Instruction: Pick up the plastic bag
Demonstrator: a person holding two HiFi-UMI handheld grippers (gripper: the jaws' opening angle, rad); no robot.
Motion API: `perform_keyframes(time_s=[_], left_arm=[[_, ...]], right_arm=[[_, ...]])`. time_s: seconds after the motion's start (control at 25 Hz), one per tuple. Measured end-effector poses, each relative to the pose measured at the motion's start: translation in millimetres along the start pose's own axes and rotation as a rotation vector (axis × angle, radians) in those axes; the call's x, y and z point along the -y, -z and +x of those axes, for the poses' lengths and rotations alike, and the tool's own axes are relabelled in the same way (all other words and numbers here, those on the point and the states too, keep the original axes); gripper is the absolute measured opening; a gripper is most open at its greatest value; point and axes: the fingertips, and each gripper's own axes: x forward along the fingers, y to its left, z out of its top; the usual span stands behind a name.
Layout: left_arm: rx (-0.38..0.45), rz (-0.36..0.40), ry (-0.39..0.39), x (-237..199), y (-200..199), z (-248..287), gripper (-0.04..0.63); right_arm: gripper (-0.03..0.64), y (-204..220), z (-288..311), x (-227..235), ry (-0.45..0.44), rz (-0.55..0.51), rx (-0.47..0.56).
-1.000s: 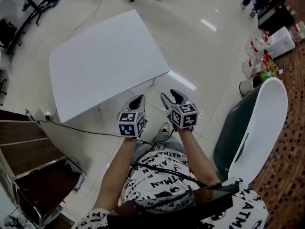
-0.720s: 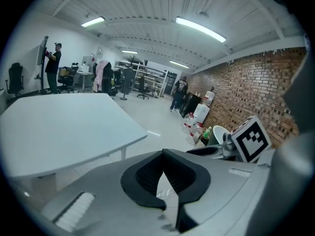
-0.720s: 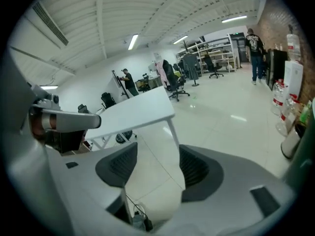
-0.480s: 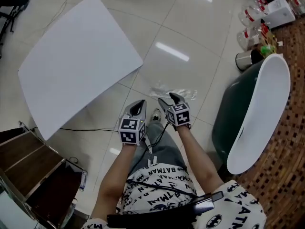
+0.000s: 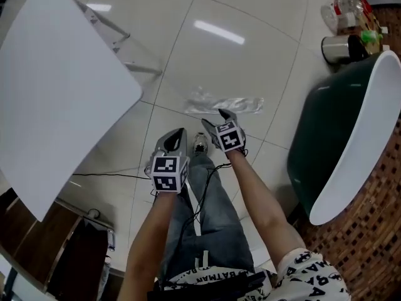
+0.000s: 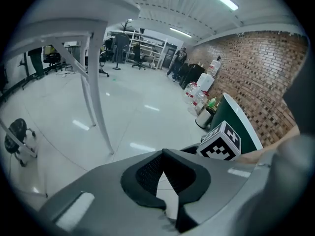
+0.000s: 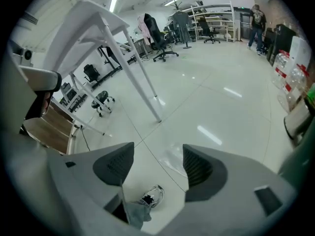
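On the floor [image 5: 250, 55] the plastic bag [image 5: 224, 103] lies crumpled just ahead of my right gripper [image 5: 215, 118]. Its jaws have just been opening, now spread wide with nothing between them. My left gripper [image 5: 178, 137] is pressed together. The bag looks light, limp and slippery, so I'd pinch a raised fold.

Plastic bag [image 7: 171, 160] partly behind fingers [image 7: 204, 173], white table [image 5: 56, 99] cut by left edge
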Motion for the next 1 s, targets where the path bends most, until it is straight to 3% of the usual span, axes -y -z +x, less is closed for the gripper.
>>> perform_keyframes(time_s=[0.4,0.68,1.0], left_arm=[[-0.126,0.026,0.018,-48.1,99.4,160.0,0.005],[-0.158,0.007,0.001,-84.7,152.1,217.8,0.006],[-0.133,-0.034,-0.014,-100.1,172.5,219.0,0.006]], right_arm=[[0.327,80.0,192.6,57.7,0.012,0.002,-0.086],[0.327,123.1,297.8,69.7,-0.002,-0.177,-0.157],[0.327,131.7,347.8,78.9,0.007,-0.393,-0.21]])
